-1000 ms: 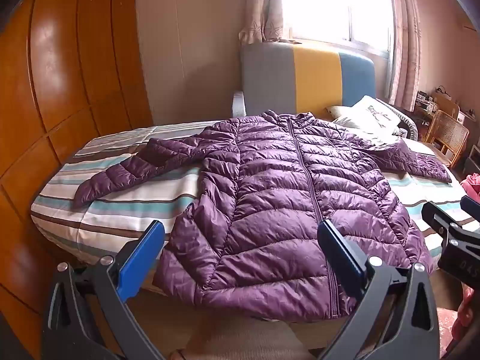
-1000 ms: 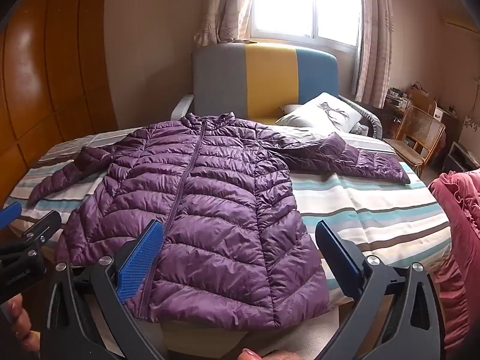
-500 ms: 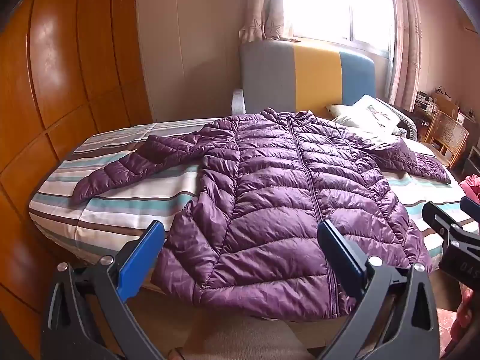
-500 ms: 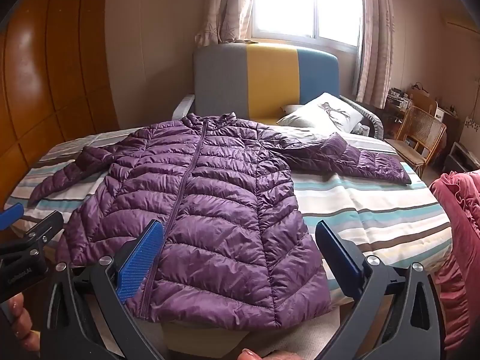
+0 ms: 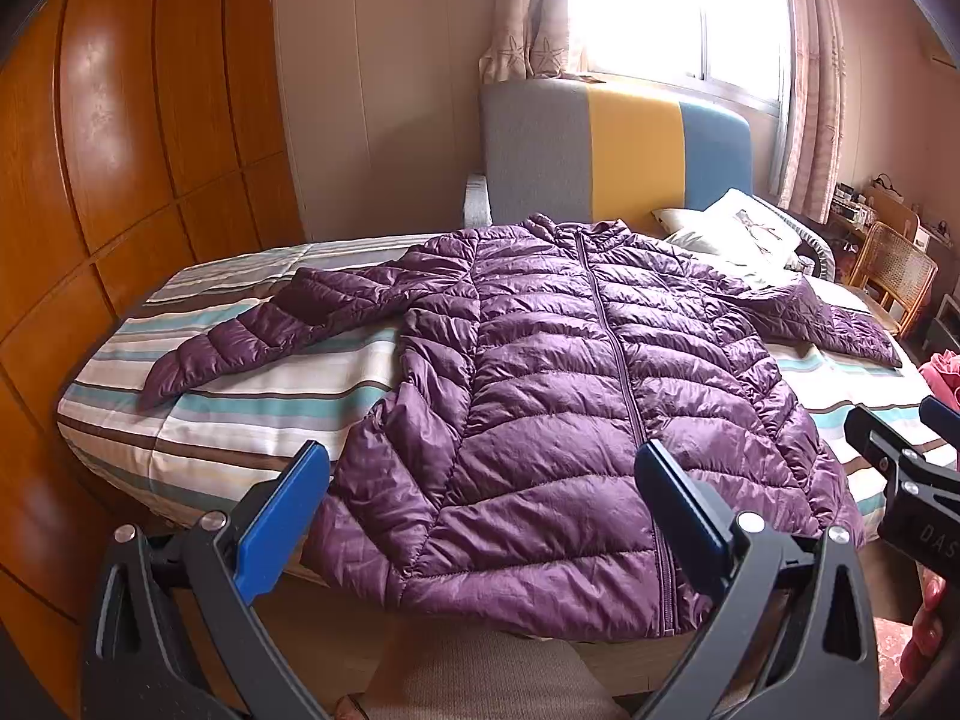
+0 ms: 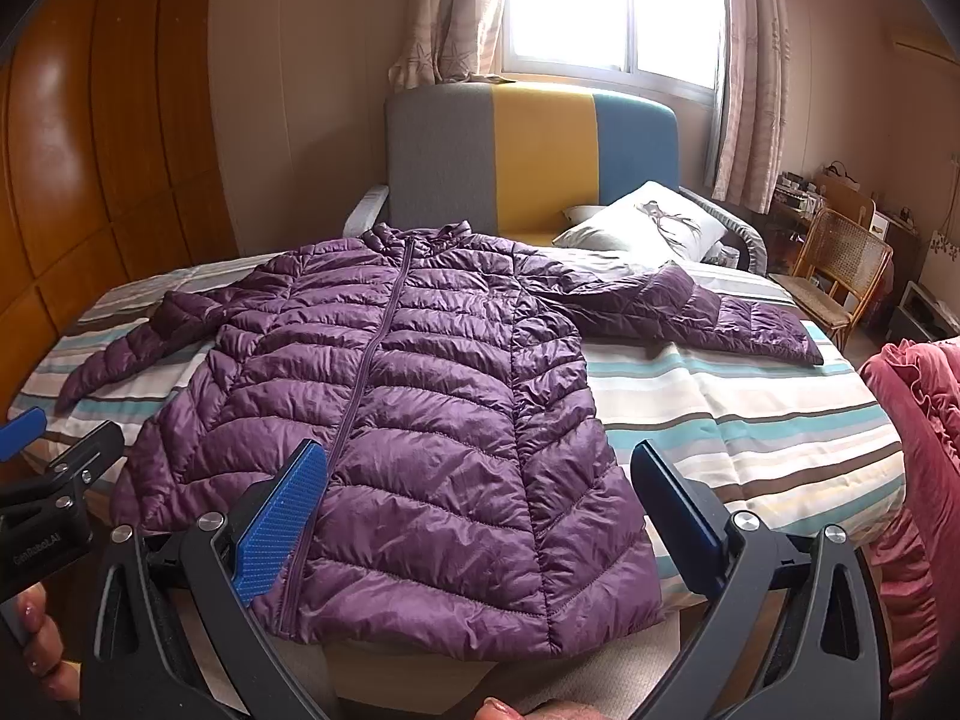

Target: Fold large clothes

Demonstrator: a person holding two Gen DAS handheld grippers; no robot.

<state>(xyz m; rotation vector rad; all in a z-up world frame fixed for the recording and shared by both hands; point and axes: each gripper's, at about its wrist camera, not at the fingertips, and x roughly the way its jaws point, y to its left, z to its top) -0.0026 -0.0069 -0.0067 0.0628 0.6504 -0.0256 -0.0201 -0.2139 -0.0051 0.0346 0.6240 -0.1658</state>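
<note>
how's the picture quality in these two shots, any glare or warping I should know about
Left wrist view: the window is blown out white, and the wooden wall panels bow from fisheye distortion. Right wrist view: the same window glare, dark corners, but the purple jacket is evenly lit and sharp.

The left gripper (image 5: pixel 480 492) and right gripper (image 6: pixel 480 492) are held level side by side, jaws spread wide, gripping nothing.

Sunlit curtained window (image 6: pixel 606 6), wooden wardrobe (image 5: pixel 120 138), tricolour headboard (image 6: pixel 531 150), rattan chair (image 6: pixel 840 264), striped bedding (image 6: pixel 750 420).
</note>
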